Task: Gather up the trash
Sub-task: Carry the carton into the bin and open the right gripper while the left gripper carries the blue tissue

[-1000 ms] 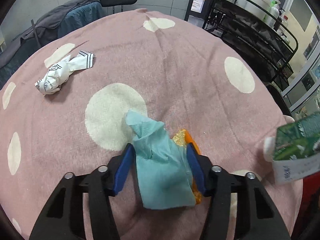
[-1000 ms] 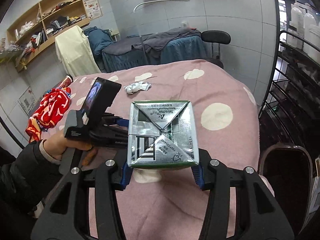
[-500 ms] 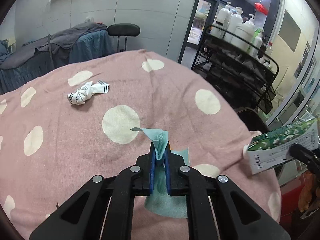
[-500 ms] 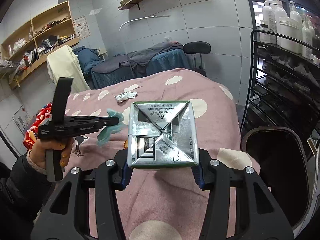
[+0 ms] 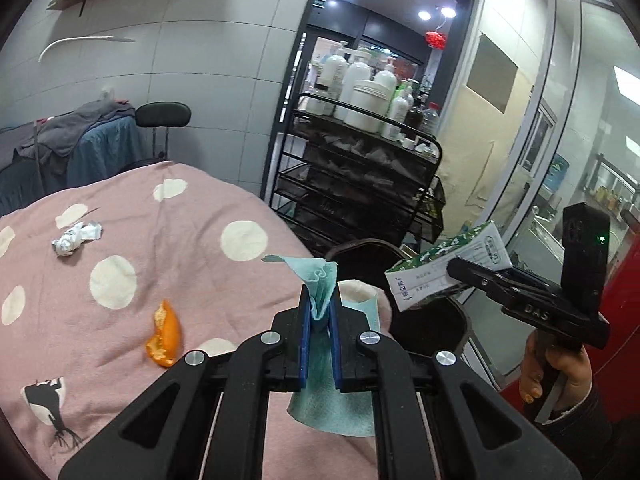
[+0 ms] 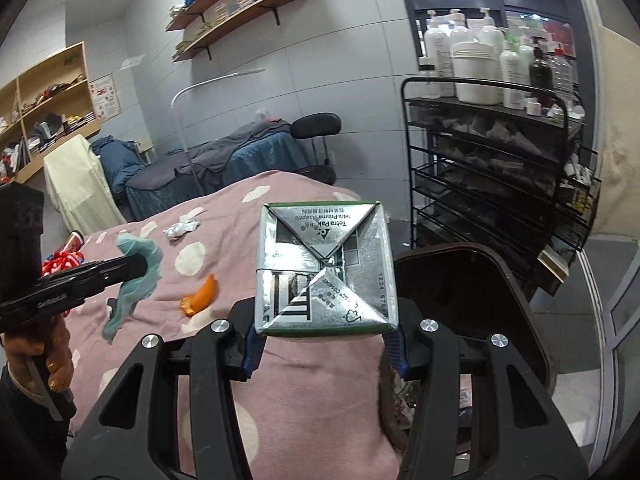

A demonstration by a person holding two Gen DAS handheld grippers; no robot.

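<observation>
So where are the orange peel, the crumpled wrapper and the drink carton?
orange peel (image 5: 165,334): left wrist view, middle of the peel.
crumpled wrapper (image 5: 74,237): left wrist view, centre of the wad.
drink carton (image 6: 325,276): right wrist view, its folded silver end.

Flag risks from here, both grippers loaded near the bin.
1. The teal napkin is pinched only through its middle by the left gripper; its loose tail hangs free and could snag or slip out short of the dark bin.
2. The carton in the right gripper is held only at its lower edge, so it could tip out.
3. Orange peel and crumpled wrapper remain on the pink cover.
</observation>
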